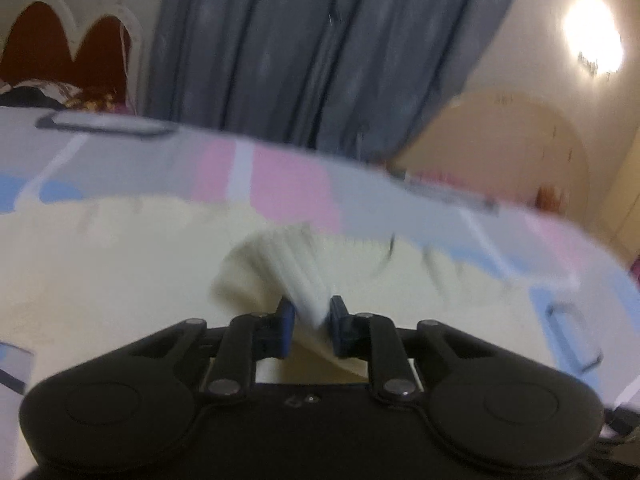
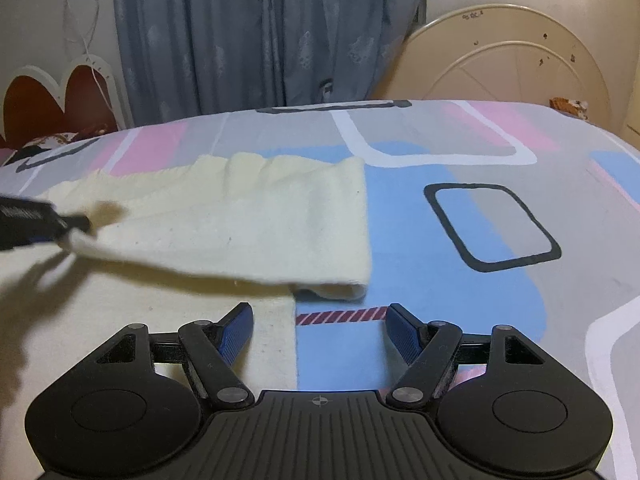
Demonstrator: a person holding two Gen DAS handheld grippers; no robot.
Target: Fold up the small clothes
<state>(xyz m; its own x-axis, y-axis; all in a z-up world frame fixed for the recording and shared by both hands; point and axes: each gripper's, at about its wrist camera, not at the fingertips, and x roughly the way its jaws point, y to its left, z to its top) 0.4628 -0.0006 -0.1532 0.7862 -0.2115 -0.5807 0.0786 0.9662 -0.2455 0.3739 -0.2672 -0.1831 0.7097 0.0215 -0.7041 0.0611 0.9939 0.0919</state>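
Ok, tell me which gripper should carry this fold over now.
Left. The left gripper already pinches the cream garment and holds that edge raised above the bedsheet. The right gripper is open and holding nothing, near the garment's right side; it could probably steady it.

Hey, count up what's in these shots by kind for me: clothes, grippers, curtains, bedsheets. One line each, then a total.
Cream knit garment: 1
Hand-held grippers: 2, the left hand-held gripper pinching the garment, the right hand-held gripper open
Blue-grey curtain: 1
Patterned bedsheet: 1
Total: 5
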